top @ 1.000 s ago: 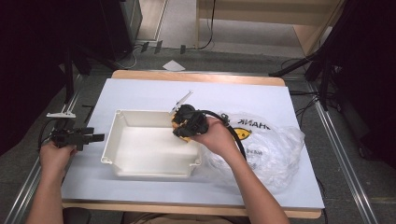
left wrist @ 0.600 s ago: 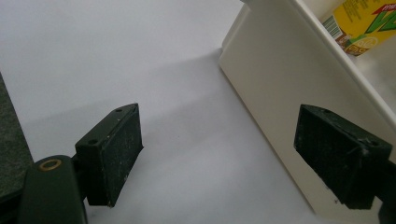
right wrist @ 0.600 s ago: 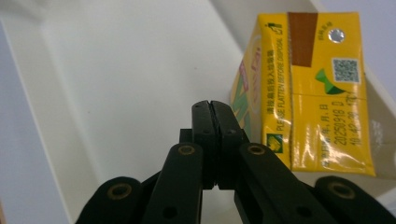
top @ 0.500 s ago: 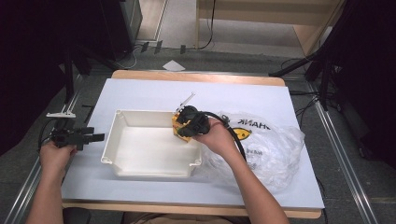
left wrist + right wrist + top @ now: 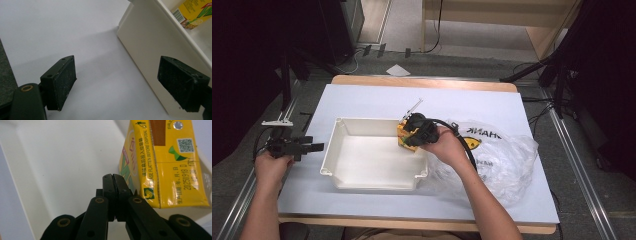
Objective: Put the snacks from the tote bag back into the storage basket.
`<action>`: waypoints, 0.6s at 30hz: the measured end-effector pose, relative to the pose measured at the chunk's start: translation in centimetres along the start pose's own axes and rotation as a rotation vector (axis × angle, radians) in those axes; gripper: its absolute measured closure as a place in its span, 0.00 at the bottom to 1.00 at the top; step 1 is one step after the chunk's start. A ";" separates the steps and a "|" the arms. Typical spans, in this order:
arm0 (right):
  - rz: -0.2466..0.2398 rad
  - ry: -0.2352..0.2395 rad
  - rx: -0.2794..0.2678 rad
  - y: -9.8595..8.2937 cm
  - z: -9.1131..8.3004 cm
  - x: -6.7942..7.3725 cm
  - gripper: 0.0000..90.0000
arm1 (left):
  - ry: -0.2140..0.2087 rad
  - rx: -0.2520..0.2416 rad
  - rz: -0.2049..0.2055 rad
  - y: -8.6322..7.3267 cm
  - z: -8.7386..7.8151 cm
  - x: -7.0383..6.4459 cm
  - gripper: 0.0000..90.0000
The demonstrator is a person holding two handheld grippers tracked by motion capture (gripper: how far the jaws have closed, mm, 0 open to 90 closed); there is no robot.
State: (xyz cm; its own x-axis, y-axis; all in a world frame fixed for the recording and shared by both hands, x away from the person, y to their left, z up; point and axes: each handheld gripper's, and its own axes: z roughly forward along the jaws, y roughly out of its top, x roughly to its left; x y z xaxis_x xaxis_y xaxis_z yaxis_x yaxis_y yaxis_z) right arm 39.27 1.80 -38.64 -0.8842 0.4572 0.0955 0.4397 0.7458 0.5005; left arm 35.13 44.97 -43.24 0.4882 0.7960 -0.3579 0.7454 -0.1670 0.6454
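**Right jaws pressed together beside the carton; left jaws spread wide by the tray**

In the high view, the jaws of the left gripper [image 5: 314, 146] point toward three o'clock at the white tray [image 5: 343, 130], apart from its left wall; their gap cannot be judged here. The right gripper [image 5: 408, 134] sits at the tray's two o'clock corner, right against a yellow drink carton [image 5: 402, 136] that stands inside that corner. A clear plastic bag [image 5: 507, 160] with yellow and black print lies just beside the tray at three o'clock, under the person's right forearm. All of it rests on a pale table [image 5: 377, 100].

In the left gripper view, the two black jaws stand wide apart with nothing between them. The tray's outer wall [image 5: 150, 45] runs close by the jaw at four o'clock, and the carton [image 5: 193, 12] peeks over the rim at one o'clock.

In the right gripper view, the jaws meet flat against each other, gripping nothing. The carton [image 5: 170, 167] rises at one o'clock, its lower corner just beside the jaw tips, inside the tray [image 5: 62, 157].
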 end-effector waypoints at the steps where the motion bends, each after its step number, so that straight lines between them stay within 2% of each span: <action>1: 0.008 -0.003 0.000 0.0 0.0 0.0 1.00 | 0.000 0.000 0.000 0.0 0.0 0.0 0.18; 18: 0.027 -0.004 0.001 -0.3 -0.3 -0.7 0.99 | -0.001 -0.001 0.000 0.0 -0.1 0.0 0.18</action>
State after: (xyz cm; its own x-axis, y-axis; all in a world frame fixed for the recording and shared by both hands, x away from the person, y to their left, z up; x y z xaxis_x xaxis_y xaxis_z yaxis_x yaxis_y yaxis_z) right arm 39.74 1.07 -38.59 -0.8713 0.4792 0.1056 0.4636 0.7335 0.4971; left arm 35.11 45.02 -43.21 0.4886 0.7955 -0.3583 0.7450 -0.1666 0.6459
